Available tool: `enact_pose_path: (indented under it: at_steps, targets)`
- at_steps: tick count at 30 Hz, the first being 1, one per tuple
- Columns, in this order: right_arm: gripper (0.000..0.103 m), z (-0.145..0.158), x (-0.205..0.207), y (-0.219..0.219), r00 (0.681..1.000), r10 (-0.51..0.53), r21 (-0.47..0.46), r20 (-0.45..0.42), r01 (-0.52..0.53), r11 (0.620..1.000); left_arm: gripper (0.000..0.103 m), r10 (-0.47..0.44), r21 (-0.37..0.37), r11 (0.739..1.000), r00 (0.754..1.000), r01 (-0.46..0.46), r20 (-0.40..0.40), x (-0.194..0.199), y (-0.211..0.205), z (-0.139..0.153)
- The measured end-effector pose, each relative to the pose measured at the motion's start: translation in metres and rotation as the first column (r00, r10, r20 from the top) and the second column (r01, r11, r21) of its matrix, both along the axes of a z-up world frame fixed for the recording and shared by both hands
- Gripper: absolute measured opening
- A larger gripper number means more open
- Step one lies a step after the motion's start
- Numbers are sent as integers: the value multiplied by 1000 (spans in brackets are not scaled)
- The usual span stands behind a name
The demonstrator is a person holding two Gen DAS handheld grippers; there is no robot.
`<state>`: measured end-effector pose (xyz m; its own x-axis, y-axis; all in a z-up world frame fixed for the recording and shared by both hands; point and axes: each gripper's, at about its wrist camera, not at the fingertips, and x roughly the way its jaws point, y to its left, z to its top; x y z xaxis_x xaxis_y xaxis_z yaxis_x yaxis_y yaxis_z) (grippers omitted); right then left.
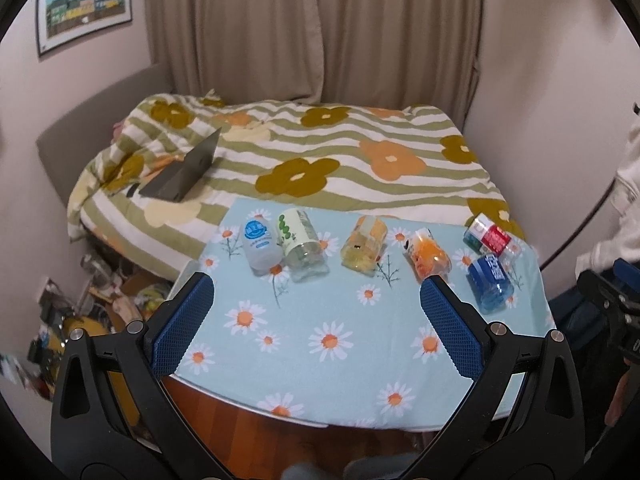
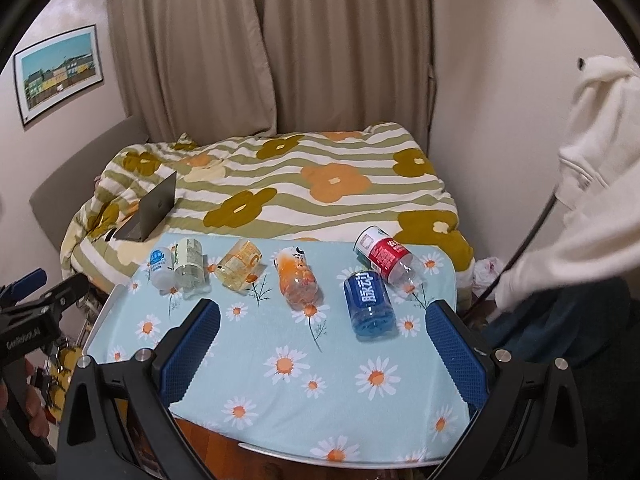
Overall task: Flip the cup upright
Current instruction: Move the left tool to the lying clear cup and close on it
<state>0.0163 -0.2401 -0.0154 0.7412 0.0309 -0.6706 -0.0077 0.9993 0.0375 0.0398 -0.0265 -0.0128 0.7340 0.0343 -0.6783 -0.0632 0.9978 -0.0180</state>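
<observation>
Several cut-bottle cups lie on their sides in a row on the daisy-print table (image 1: 320,320) (image 2: 320,360): a white-blue one (image 1: 259,246) (image 2: 161,266), a green-leaf one (image 1: 300,246) (image 2: 189,266), a yellow one (image 1: 364,249) (image 2: 239,266), an orange one (image 1: 429,258) (image 2: 298,280), a blue one (image 1: 490,282) (image 2: 368,306) and a red one (image 1: 490,238) (image 2: 384,256). My left gripper (image 1: 316,312) is open and empty above the table's near half. My right gripper (image 2: 322,334) is open and empty, near the blue cup.
A bed with a flowered striped quilt (image 1: 320,152) stands behind the table, with a half-open laptop (image 1: 184,172) (image 2: 150,212) on it. Clutter lies on the floor at the left (image 1: 100,304). A person in a white top (image 2: 592,184) stands at the right.
</observation>
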Motion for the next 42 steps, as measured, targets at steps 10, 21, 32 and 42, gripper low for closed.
enact_pose_path:
  at_steps: [10,21,32,42]
  targets:
    - [103,-28,48,-7,996,77,12,-52,-76,997,103,42,-14,999,995,-44,-94,65,-4,-27]
    - [103,-63,117,-6,985,21,4,-173,-20,1000,103,-9,-60,998,966,-7,-257,174,18,-84]
    - [103,-105,181,33,964,20,-12,-264,-24,1000,103,-60,-96,995,909,22,-413,247,39,-149]
    - [103,-125,209,54,951,33,-24,-307,-43,999,96,-103,-117,992,869,52,-484,270,38,-185]
